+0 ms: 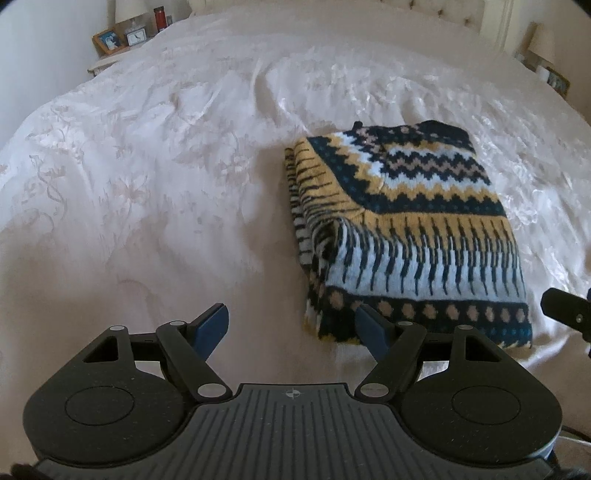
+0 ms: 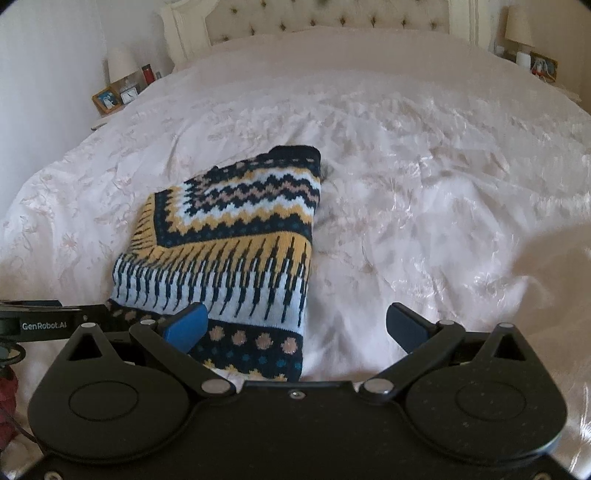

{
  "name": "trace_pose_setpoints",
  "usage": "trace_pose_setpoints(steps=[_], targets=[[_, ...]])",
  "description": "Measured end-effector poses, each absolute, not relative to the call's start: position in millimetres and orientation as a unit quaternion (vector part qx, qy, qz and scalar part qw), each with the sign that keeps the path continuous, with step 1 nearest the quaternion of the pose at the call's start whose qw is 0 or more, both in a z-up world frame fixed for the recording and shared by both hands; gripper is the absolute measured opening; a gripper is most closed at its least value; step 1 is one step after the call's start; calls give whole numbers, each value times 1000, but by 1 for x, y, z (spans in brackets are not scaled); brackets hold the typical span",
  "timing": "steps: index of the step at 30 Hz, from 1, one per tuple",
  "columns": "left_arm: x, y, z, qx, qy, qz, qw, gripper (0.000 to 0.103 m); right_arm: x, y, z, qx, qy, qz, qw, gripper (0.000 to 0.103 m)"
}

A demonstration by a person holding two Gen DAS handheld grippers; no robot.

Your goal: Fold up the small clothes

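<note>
A knitted sweater (image 1: 406, 229) with navy, yellow, pale blue and tan zigzag bands lies folded into a rectangle on the pale bedspread (image 1: 147, 184). My left gripper (image 1: 291, 325) hangs open just short of the sweater's near left corner, nothing between its blue pads. The same sweater (image 2: 236, 243) fills the left of the right wrist view. My right gripper (image 2: 295, 325) is open above the sweater's near right corner, its left pad over the dotted hem, its right pad over bare bedspread. The other gripper's black body (image 2: 48, 321) shows at the left edge.
The bed has a tufted headboard (image 2: 325, 18). A nightstand (image 1: 110, 51) at the far left carries a lamp, a framed photo, a small clock and a red bottle. Another lamp and frame (image 2: 543, 66) stand at the far right. Wrinkled bedspread (image 2: 443, 184) stretches around the sweater.
</note>
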State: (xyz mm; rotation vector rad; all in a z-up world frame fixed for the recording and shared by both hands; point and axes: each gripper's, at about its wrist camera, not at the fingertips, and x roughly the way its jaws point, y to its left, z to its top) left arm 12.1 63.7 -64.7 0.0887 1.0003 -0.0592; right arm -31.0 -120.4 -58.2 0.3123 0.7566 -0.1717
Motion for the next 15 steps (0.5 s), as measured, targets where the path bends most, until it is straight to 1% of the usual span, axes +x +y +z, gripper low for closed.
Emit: trace_pose_setpoints(steps=[15], targets=[[6,61,-67,53,480,-35,875,74,-31,-124,-66,167,375,-92,907,102]])
